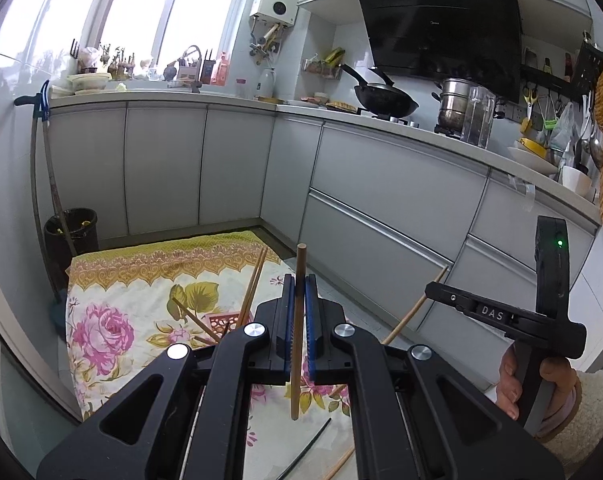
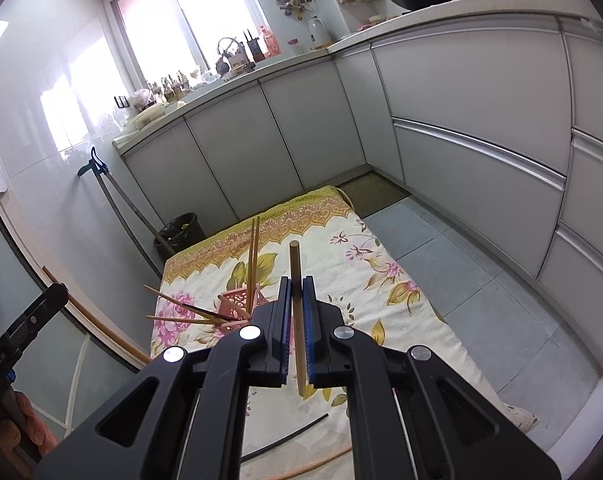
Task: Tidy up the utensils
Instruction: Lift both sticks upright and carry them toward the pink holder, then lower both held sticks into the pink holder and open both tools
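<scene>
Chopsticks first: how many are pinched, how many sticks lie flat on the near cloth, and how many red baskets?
Pinched chopsticks: 2, dark brown chopstick, light chopstick
Sticks flat on the near cloth: 2, black stick, pale stick
Red basket: 1
Total: 5

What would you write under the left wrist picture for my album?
Left gripper pinching a dark brown wooden chopstick above the flowery cloth.

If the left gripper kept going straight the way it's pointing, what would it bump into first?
Probably the flowered cloth on the floor, past the red basket. The left gripper, shut on a dark chopstick, points downward over it. Depth is hard to judge through the fisheye.
</scene>
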The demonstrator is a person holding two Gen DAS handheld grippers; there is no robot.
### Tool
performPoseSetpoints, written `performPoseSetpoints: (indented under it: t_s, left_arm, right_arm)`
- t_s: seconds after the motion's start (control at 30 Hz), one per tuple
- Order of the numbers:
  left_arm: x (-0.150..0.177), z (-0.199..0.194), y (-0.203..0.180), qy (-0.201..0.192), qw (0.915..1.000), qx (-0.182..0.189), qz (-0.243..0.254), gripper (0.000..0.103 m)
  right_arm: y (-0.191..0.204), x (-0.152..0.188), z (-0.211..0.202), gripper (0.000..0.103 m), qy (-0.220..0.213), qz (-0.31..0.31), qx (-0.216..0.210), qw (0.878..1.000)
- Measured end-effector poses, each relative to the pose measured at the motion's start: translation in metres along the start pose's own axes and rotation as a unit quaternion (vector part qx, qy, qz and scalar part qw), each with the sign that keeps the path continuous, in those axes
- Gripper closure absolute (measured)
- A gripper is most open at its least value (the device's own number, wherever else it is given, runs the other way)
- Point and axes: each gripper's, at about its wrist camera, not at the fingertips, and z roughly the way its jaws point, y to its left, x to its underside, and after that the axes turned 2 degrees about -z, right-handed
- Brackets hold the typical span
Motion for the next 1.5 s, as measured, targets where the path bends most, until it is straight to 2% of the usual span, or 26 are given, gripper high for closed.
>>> performPoseSetpoints:
  t_s: [0.3,0.53,0.67,0.83,1.1,1.33,1.43,1.5]
  left_arm:
    - [-0.058,0.004,-0.008,-0.047,0.9977,-0.048,0.012,0.099]
    - [-0.084,0.041,-0.007,-0.060,0.9920,-0.107,0.029,0.099]
    - [-0.081,0.071,0.003,-0.044,0.9895,-0.134,0.031,0.099]
    - [-0.067,0.107,0.021,-0.018,0.9884,-0.150,0.010,0.099]
    - [-0.046,0.139,0.039,0.018,0.9847,-0.173,-0.008,0.099]
    - [-0.040,0.138,0.043,0.030,0.9835,-0.178,-0.018,0.098]
    - [-0.044,0.131,0.040,0.027,0.9840,-0.175,-0.020,0.090]
    - [-0.046,0.121,0.038,0.016,0.9847,-0.173,-0.021,0.089]
  right_arm:
    - [-0.002,-0.029,-0.017,0.097,-0.029,-0.007,-0.015,0.999]
    - [-0.009,-0.040,-0.015,0.097,-0.037,-0.005,-0.015,0.999]
    - [-0.013,-0.045,-0.009,0.097,-0.038,-0.007,-0.013,0.999]
    - [-0.016,-0.048,0.001,0.097,-0.038,-0.008,-0.012,0.999]
    - [-0.014,-0.050,0.006,0.097,-0.040,-0.013,-0.016,0.999]
    - [-0.009,-0.053,0.000,0.097,-0.048,-0.019,-0.020,0.998]
    - [-0.007,-0.057,-0.003,0.097,-0.050,-0.017,-0.024,0.998]
    - [-0.003,-0.061,-0.007,0.097,-0.054,-0.019,-0.027,0.998]
